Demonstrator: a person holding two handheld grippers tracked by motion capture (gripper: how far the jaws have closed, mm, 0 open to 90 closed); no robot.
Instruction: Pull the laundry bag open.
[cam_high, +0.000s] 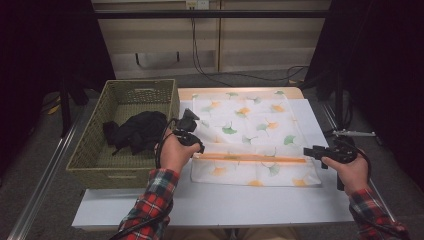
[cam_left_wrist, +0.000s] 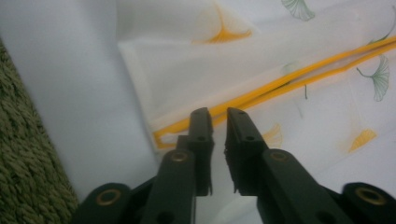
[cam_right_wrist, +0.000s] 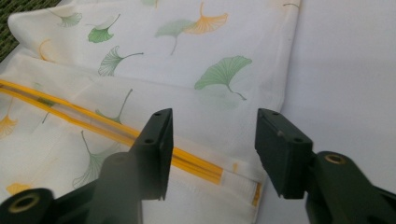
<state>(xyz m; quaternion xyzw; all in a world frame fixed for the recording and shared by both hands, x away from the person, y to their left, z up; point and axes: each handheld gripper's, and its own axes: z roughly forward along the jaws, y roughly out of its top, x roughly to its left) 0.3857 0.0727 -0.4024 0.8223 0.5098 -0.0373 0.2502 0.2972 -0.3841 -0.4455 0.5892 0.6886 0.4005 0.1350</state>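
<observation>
A green woven rectangular basket (cam_high: 90, 150) at the table's left edge holds a crumpled black garment (cam_high: 136, 131). Just right of it, the left tongs (cam_high: 188, 131) hover at the near-left corner of the white cloth bag with ginkgo-leaf print and an orange zip (cam_high: 250, 127), jaws slightly apart with nothing between them. The bag lies flat on the white table (cam_high: 225, 200). The right tongs (cam_high: 315, 151), at its right end, stand apart and empty.

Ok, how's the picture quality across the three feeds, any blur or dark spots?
High view: cloth brightly lit, room around it nearly black, black garment in the basket shows no detail. Left gripper view: left claw soft, close up. Right gripper view: leaf print sharp, right claw slightly blurred.
</observation>
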